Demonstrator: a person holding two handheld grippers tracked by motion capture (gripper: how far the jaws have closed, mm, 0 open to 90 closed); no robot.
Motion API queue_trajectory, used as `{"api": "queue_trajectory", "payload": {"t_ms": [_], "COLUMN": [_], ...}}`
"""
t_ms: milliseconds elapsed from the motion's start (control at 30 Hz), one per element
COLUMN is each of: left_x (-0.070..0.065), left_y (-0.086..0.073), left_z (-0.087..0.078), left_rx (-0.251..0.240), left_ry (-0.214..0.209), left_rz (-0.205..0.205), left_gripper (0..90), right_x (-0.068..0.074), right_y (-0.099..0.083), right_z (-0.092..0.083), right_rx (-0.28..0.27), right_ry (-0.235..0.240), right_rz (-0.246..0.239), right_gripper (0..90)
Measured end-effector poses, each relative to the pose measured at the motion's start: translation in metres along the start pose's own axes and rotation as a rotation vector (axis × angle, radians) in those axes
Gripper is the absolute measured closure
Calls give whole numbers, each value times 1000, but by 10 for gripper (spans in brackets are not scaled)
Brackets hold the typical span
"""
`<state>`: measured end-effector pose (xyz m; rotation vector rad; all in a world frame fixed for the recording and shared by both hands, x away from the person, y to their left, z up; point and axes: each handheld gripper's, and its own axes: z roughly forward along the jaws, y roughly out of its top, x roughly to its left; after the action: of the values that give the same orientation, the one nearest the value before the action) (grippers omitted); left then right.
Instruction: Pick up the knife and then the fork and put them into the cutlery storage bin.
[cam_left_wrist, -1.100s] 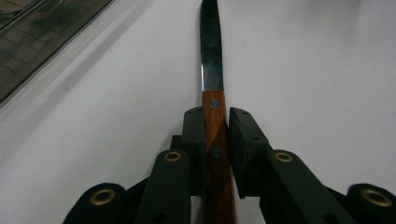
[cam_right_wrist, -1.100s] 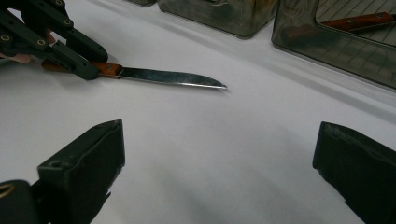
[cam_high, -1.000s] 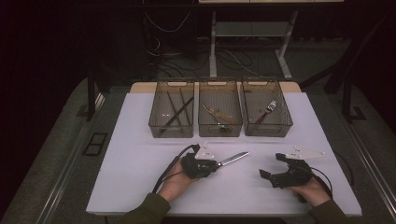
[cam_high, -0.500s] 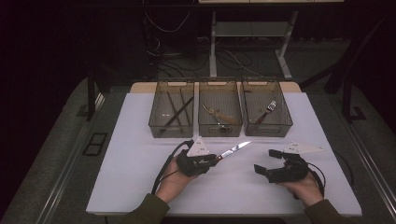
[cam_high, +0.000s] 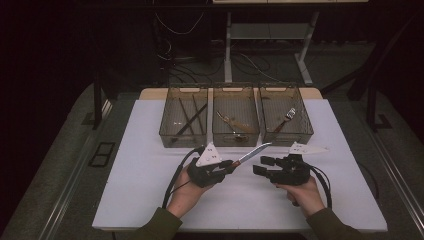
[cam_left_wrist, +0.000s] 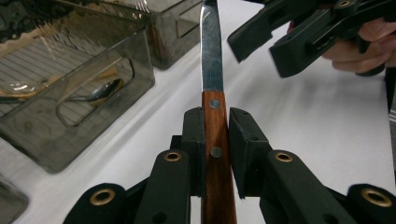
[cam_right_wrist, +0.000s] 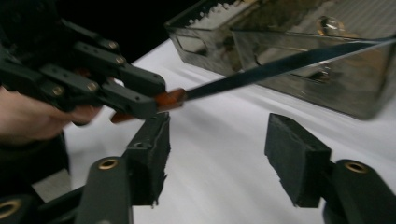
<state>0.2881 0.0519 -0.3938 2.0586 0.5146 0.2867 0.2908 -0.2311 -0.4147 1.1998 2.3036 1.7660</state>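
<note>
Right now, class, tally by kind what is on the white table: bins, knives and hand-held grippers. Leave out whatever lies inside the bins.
Clear smoky plastic bins: 3
Wooden-handled steel knife: 1
Black hand-held grippers: 2
Total: 6

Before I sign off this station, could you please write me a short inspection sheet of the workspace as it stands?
Surface: white table top, bare around the hands.
Job's things: knife with a wooden handle, lifted off the table, blade pointing toward the right gripper.
Clutter: three clear bins in a row at the far edge, each with cutlery inside.
Grippers: left gripper clamped on the knife handle; right gripper has just been closing, with nothing between its pads.
Cables: a black cable trails from the left gripper; more lie on the floor behind.
Surroundings: dark room, desk legs behind the table.
</note>
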Motion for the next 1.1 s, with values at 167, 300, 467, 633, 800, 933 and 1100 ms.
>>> {"api": "queue_trajectory", "payload": {"t_ms": [167, 300, 467, 633, 800, 933, 1100], "left_x": [-2, -4, -3, -5, -3, -2, -2], "left_y": [1, 1, 0, -1, -3, -4, -5], "left_z": [1, 3, 5, 8, 9, 10, 12], "left_rx": [-11, -21, -18, -23, -16, -14, -10], "left_ry": [9, 8, 6, 11, 8, 7, 1], "left_rz": [-5, -4, -3, -14, -16, -20, -20], "left_gripper": [765, 765, 765, 766, 766, 766, 765], "right_x": [1, 2, 2, 4, 7, 9, 12], "right_y": [4, 6, 9, 13, 17, 19, 21], "right_z": [11, 19, 24, 28, 32, 34, 35], "right_rx": [-17, -22, -35, -49, -61, -57, -52], "right_ry": [59, 81, 79, 85, 98, 95, 103], "right_rz": [46, 64, 65, 63, 51, 43, 28], "right_gripper": [488, 532, 614, 691, 751, 807, 839]}}
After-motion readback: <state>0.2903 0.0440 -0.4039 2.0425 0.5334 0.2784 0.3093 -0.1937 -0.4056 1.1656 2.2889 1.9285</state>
